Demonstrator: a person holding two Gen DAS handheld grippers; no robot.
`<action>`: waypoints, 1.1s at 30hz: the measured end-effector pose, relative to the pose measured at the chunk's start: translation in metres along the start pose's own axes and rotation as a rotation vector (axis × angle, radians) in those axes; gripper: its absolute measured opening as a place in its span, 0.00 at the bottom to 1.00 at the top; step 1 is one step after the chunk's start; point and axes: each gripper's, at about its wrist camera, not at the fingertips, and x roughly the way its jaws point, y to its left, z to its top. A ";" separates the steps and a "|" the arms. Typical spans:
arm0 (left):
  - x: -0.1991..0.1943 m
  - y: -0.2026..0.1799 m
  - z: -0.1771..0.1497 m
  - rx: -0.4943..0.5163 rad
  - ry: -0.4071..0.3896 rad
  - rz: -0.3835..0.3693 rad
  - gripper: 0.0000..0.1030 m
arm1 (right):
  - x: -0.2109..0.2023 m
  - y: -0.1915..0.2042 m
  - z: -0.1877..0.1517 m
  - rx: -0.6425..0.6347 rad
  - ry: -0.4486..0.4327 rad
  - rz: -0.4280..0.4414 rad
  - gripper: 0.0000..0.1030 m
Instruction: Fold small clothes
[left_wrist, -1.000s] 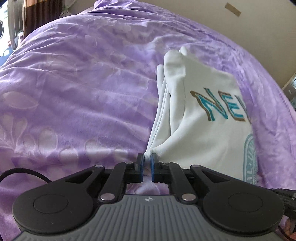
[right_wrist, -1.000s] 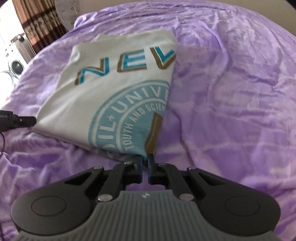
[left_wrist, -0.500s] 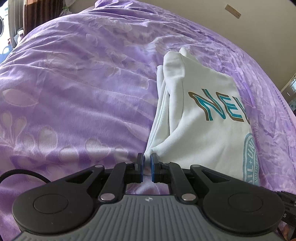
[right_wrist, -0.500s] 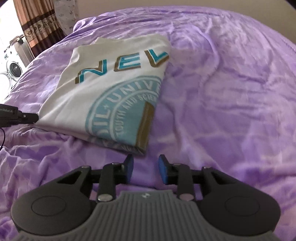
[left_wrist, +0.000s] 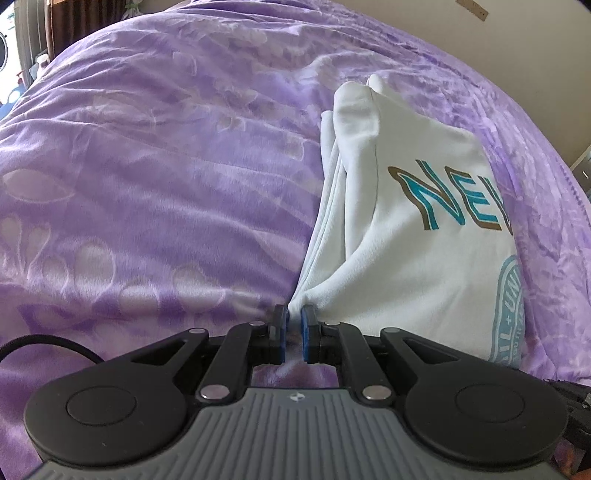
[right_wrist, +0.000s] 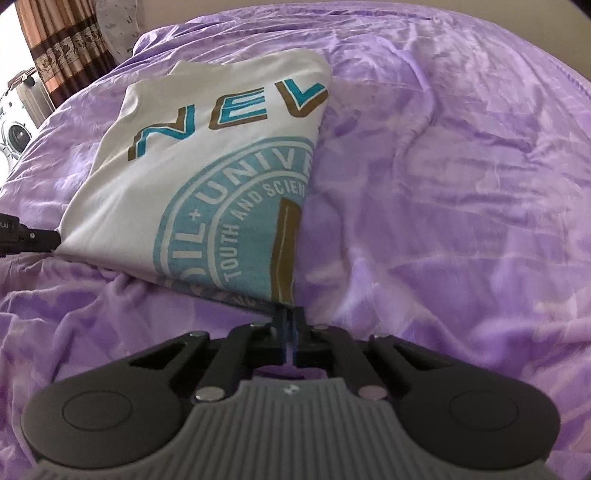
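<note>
A white T-shirt (left_wrist: 417, 236) with teal and brown lettering and a round teal print lies folded on the purple bedspread (left_wrist: 155, 177). My left gripper (left_wrist: 293, 317) is shut on its near left corner. In the right wrist view the T-shirt (right_wrist: 207, 173) lies ahead to the left, and my right gripper (right_wrist: 290, 317) is shut on its near right corner. The left gripper's tip (right_wrist: 29, 236) shows at the shirt's other near corner.
The purple bedspread (right_wrist: 461, 184) is soft and rumpled all around the shirt. A curtain (right_wrist: 62, 48) and a washing machine (right_wrist: 14, 133) stand beyond the bed at far left. A beige wall (left_wrist: 498, 48) lies behind the bed.
My right gripper was open and back from the shirt half a second ago; it has moved forward and shut on the near right corner. The left gripper has kept its hold.
</note>
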 end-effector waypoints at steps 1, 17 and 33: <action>-0.001 -0.001 -0.001 0.000 0.004 0.005 0.08 | 0.000 0.000 0.000 0.001 0.003 -0.001 0.00; -0.061 -0.003 0.019 0.053 -0.047 -0.003 0.12 | -0.054 -0.030 0.015 0.068 -0.052 -0.014 0.02; 0.019 -0.054 0.150 0.041 -0.273 -0.256 0.24 | 0.001 -0.029 0.145 -0.016 -0.240 0.066 0.02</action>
